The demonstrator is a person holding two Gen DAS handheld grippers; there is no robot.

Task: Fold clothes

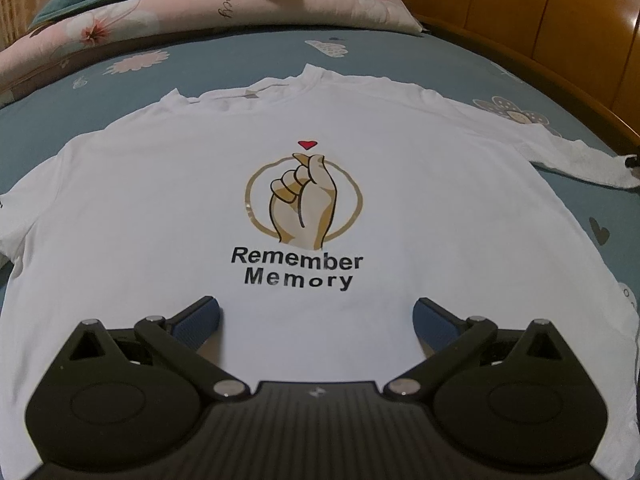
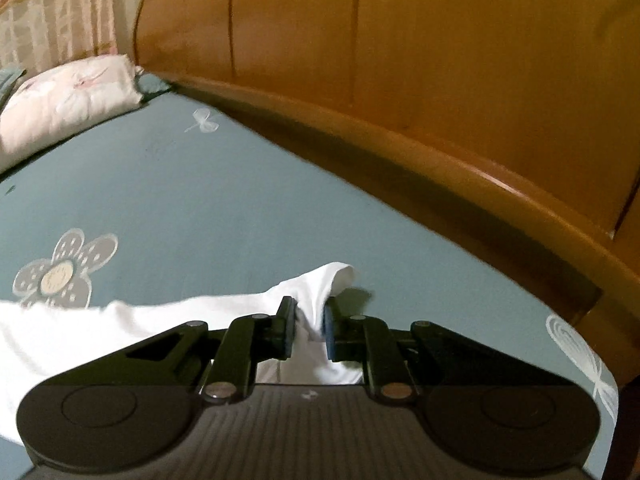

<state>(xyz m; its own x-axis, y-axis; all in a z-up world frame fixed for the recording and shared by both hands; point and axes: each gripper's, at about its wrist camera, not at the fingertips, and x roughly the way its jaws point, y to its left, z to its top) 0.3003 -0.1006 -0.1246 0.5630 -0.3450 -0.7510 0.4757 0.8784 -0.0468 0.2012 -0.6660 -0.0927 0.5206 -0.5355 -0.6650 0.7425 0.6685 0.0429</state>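
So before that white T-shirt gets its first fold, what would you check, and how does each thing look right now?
1. T-shirt lying flat, print up: ok.
2. Right gripper pinching the sleeve: ok, cloth sits between its pads.
3. Sleeve cuff fully caught: cannot tell, its tip pokes past the fingers.
4. Left gripper holding anything: not ok, open over the lower shirt.
5. Bedsheet bare beside the sleeve: ok.

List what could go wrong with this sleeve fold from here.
1. The right claw pinches only a bunched bit of the sleeve near its cuff; the cloth may slip out when pulled.
2. The left claw is open above the shirt, pinning nothing, so the body may drag along and wrinkle.
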